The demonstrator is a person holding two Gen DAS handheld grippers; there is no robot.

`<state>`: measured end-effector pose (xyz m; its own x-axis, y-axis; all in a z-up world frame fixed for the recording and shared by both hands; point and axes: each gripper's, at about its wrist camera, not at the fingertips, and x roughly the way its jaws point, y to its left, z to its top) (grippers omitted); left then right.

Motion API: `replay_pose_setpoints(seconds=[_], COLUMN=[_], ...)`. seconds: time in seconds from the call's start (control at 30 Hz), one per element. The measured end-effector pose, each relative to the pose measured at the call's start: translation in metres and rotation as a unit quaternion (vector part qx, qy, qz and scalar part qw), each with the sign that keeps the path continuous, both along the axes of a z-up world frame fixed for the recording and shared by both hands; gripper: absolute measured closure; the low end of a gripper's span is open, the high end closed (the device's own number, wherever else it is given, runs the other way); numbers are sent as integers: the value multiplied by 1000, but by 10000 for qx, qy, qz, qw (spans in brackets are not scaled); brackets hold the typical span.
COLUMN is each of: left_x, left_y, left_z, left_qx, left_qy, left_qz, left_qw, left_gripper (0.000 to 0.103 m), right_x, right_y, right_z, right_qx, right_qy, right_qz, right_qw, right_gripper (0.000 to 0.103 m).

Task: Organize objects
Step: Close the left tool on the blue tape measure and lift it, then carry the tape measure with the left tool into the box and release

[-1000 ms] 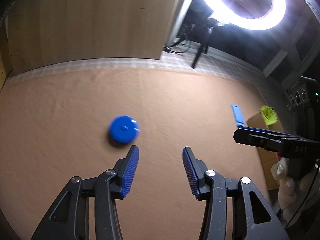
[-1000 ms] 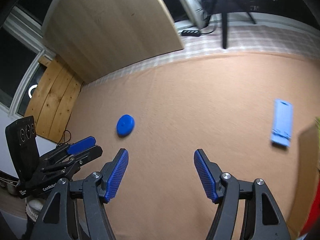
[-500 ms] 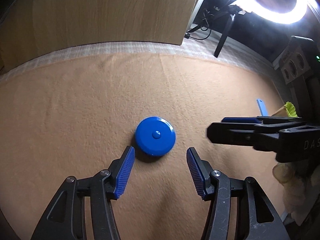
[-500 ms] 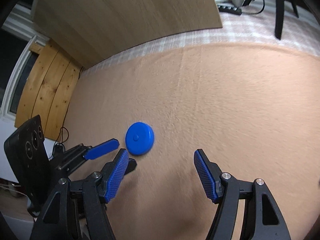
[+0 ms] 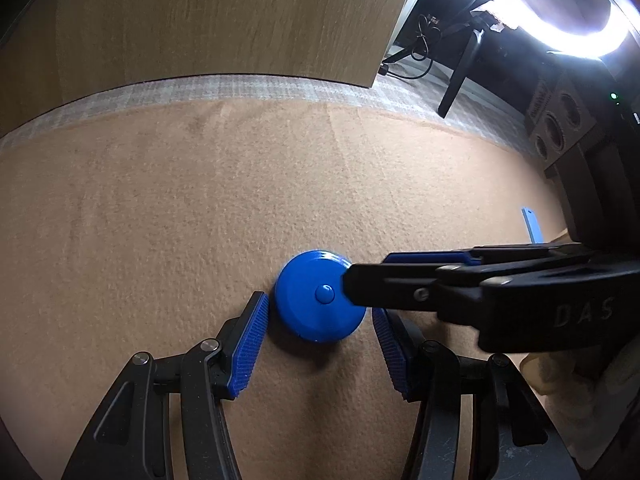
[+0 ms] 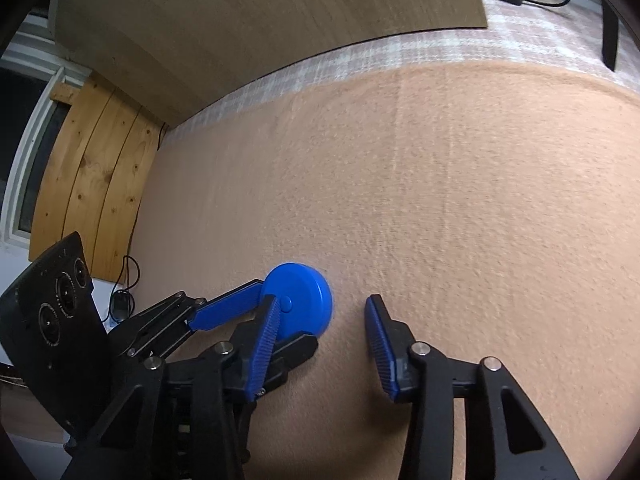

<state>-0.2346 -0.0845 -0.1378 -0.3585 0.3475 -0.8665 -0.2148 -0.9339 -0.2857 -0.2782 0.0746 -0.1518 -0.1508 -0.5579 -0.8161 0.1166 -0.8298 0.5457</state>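
A blue round disc point(image 5: 312, 300) with a small centre button lies flat on the tan felt mat point(image 5: 200, 208). My left gripper point(image 5: 318, 336) is open and low over the mat, and the disc sits at its fingertips with a thin gap on each side. My right gripper point(image 6: 322, 336) reaches in from the right with its jaws closing. Its left finger point(image 6: 264, 340) overlaps the disc point(image 6: 308, 296), which lies mostly left of the gap, and no pad presses on it. In the left wrist view the right gripper's tip point(image 5: 380, 284) covers the disc's right edge.
A wooden board point(image 5: 200, 20) stands behind the mat, past a strip of checked cloth point(image 5: 240, 88). A flat blue strip point(image 5: 531, 226) lies far right. A ring light point(image 5: 560, 12) on a tripod glares at the top right. Wooden planks point(image 6: 92, 184) stand at the left.
Both grippers came down and closed in on the disc. It now sits at the left gripper's tips. The right gripper swung left to it and its jaws narrowed.
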Motion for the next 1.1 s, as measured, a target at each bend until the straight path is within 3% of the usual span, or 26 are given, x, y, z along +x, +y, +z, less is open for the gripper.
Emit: replay_pose_setpoints(seconds=[0.13, 0.57, 1.1], left_x=[1, 25, 68], left_y=[3, 30, 123], left_z=[1, 10, 50], left_qx=[-44, -42, 97], left_qy=[20, 54, 344], left_qz=[-23, 71, -343], left_qw=[10000, 10000, 9988], left_gripper=[50, 59, 59], right_x=[-5, 17, 74], right_y=[-3, 22, 118], right_z=[1, 10, 47], right_qx=[-62, -135, -260], right_qy=[-57, -61, 216], right_qz=[115, -162, -941], right_qw=[9999, 9998, 9950], right_gripper=[78, 78, 78])
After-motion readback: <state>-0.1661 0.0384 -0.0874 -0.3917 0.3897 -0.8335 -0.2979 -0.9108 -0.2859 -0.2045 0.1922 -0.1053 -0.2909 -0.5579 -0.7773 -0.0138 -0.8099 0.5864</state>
